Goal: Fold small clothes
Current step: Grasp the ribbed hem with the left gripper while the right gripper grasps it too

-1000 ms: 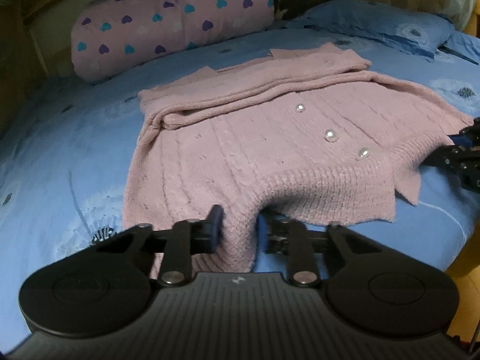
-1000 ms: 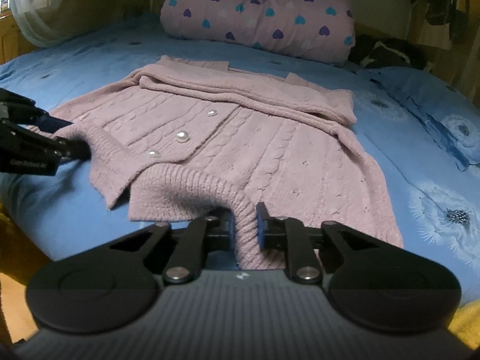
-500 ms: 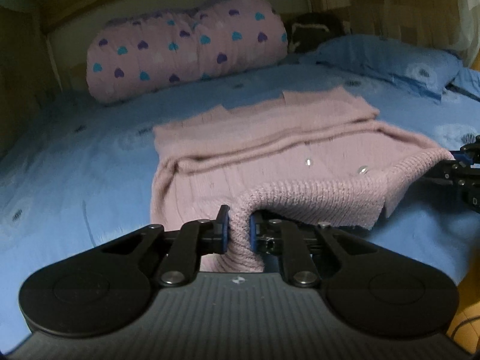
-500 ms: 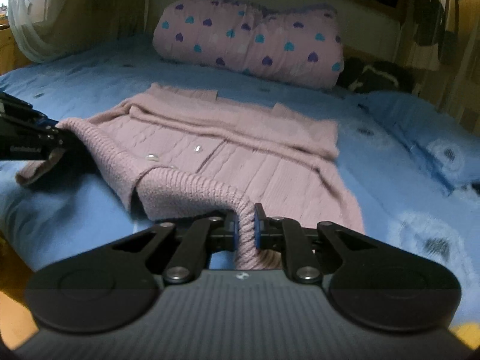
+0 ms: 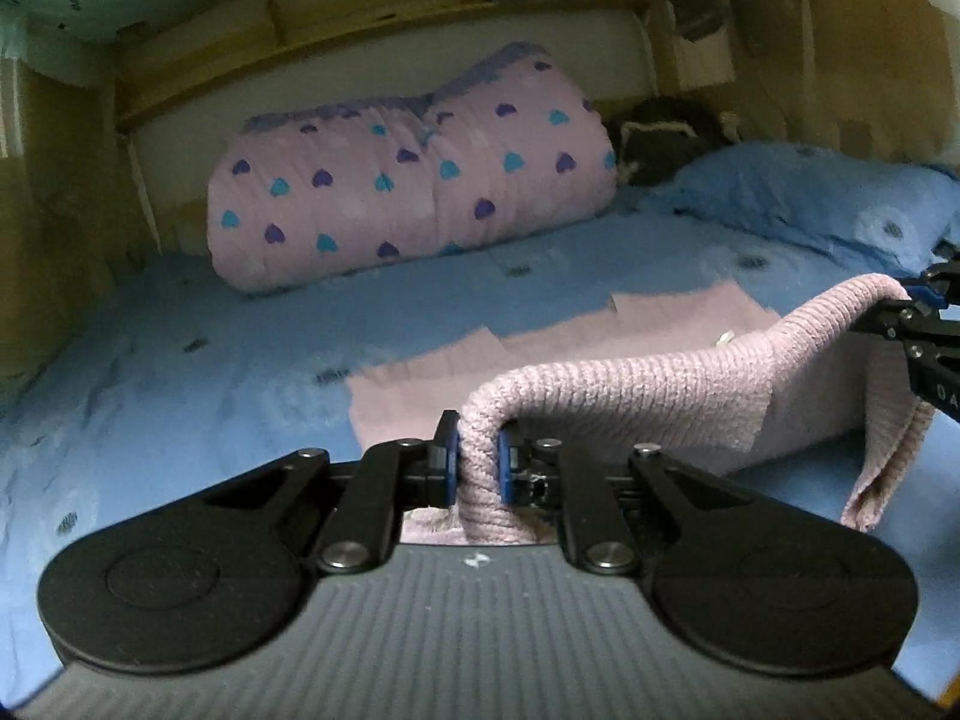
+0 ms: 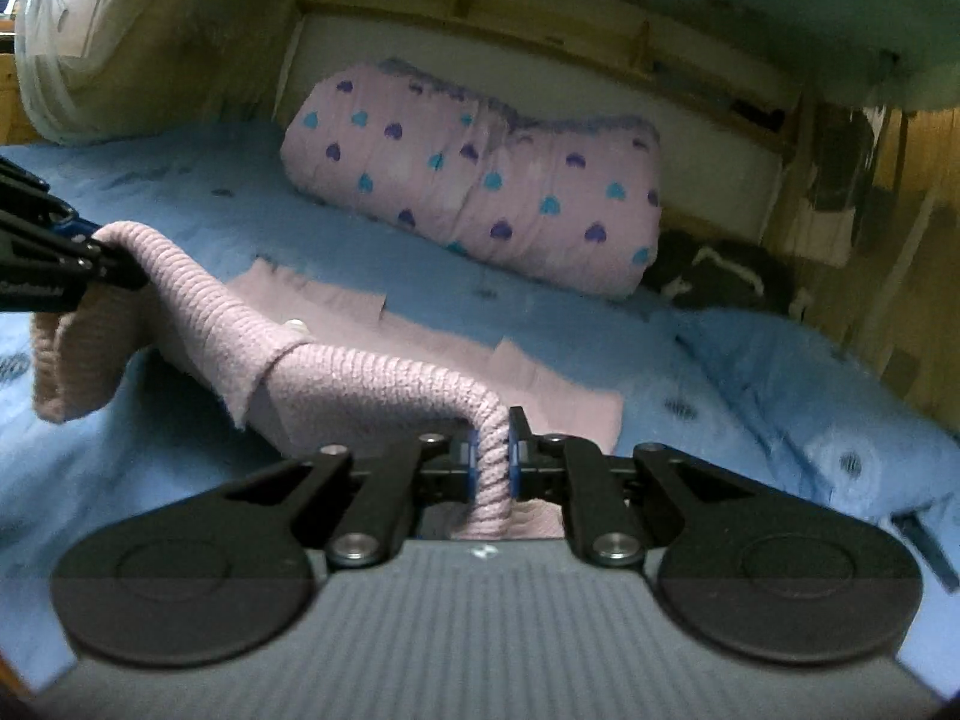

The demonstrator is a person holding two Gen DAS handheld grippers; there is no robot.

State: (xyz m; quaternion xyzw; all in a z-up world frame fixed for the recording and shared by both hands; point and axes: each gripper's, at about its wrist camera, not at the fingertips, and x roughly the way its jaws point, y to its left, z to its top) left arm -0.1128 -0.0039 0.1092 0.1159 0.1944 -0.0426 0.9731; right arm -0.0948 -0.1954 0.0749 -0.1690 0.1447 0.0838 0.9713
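A pink knitted cardigan lies on the blue bed sheet, its ribbed bottom hem lifted off the bed. My left gripper is shut on one end of that hem. My right gripper is shut on the other end. The hem stretches between the two grippers like a raised band. In the left wrist view the right gripper shows at the right edge, clamped on the hem. In the right wrist view the left gripper shows at the left edge. The far part of the cardigan still rests flat on the bed.
A rolled pink quilt with heart prints lies at the head of the bed against the wooden headboard. A blue pillow and a dark bundle sit beside the quilt. A white net curtain hangs beyond the bed's side.
Both grippers have risen with the hem clamped, lifting the cardigan's near edge off the sheet. The left gripper's jaws closed tight on the hem. The views now tilt up toward the headboard.
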